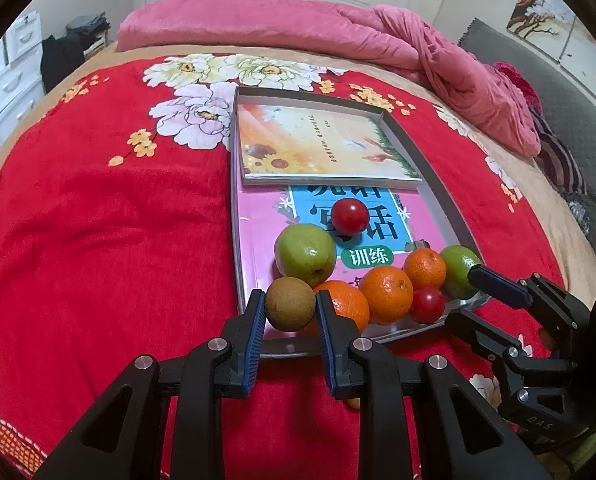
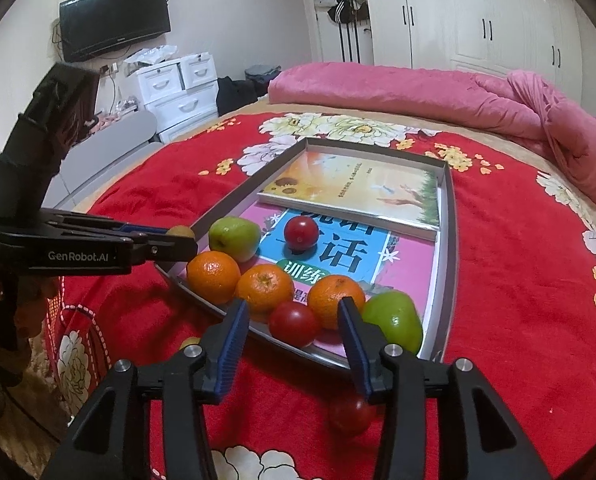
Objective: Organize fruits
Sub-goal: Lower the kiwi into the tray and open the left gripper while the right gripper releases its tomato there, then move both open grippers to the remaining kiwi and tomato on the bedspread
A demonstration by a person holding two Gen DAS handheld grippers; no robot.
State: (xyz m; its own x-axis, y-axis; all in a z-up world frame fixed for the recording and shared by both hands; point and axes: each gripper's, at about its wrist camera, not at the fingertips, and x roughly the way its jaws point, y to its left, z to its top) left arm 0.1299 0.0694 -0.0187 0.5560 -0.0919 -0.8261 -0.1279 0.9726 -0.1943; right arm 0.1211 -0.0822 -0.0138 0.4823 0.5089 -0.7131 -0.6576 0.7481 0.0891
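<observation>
Kiwi fruit, brown, round and fuzzy [image 1: 290,304], sits clamped between the blue-padded jaws of your left gripper [image 1: 290,312] in the left wrist view, held at the near edge of the shallow grey cardboard tray [image 1: 438,184] on the red flowered bedspread [image 1: 97,220]. It looks light and slightly soft, so squeeze gently across its widest middle; the fuzz should resist slipping. Behind it lie a green apple [image 1: 305,254], firm and smooth, three dimpled oranges and two glossy red tomatoes, thin-skinned and easily bruised. The pink workbook [image 1: 257,224] under them shows large Chinese characters and a green badge reading 训练.

From the right wrist view, your right gripper [image 2: 293,316] stands partly open and holds nothing; a small red tomato [image 2: 293,323] lies between its jaws, untouched. A second green apple [image 2: 394,322] rests just right of them. The left gripper's side reads "GenRobot.AI". One more tomato [image 2: 352,414] lies on the bedspread, outside the tray.
</observation>
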